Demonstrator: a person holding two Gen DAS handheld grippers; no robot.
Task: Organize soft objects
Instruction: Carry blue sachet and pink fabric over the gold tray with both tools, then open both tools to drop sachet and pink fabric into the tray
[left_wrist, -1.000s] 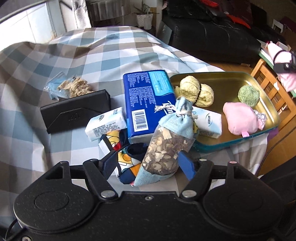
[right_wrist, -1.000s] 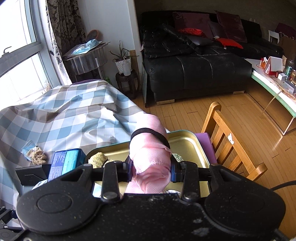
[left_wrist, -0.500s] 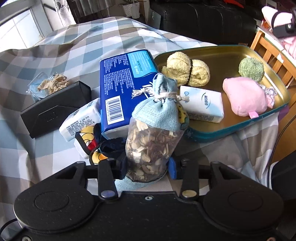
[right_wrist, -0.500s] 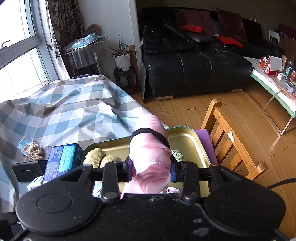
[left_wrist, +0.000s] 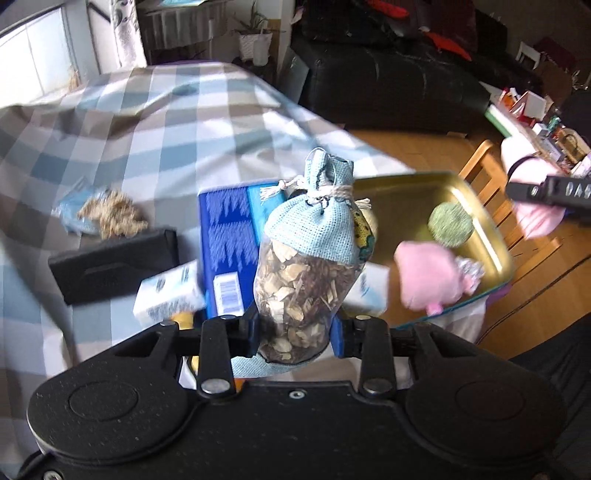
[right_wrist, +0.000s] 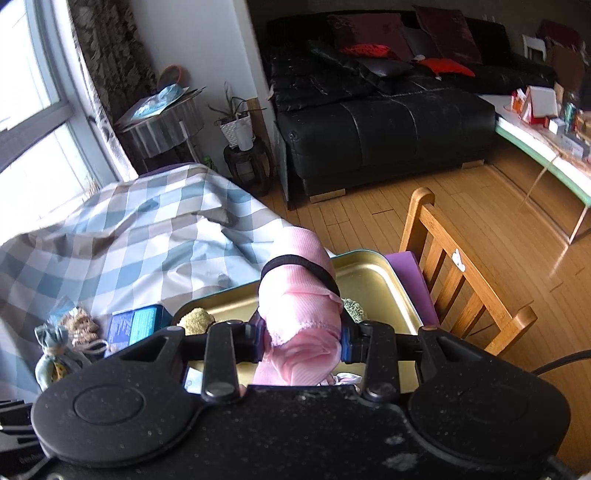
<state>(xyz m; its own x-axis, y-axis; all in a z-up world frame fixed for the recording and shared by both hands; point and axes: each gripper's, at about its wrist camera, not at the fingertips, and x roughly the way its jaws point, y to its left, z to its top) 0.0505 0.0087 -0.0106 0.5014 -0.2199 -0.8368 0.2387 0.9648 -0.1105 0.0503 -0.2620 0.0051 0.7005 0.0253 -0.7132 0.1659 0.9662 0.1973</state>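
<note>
My left gripper (left_wrist: 293, 334) is shut on a sachet of wood chips (left_wrist: 301, 280) with a light blue cloth top, held upright above the checked tablecloth. Behind it lies the gold metal tray (left_wrist: 480, 206) with a pink plush (left_wrist: 428, 277) and a green ball (left_wrist: 450, 225) inside. My right gripper (right_wrist: 303, 338) is shut on a rolled pink cloth (right_wrist: 299, 295) bound by a black band, hovering over the tray (right_wrist: 376, 273). That pink roll (left_wrist: 532, 214) also shows at the right edge of the left wrist view.
A blue tissue pack (left_wrist: 229, 236), a black case (left_wrist: 114, 266), a small white pack (left_wrist: 170, 295) and a bag of fibres (left_wrist: 107, 216) lie on the cloth. A wooden chair (right_wrist: 454, 280) stands beside the tray, a black sofa (right_wrist: 369, 122) beyond.
My left gripper closed on the sachet and lifted it off the table, standing it upright. The right gripper held the pink roll almost still over the tray.
</note>
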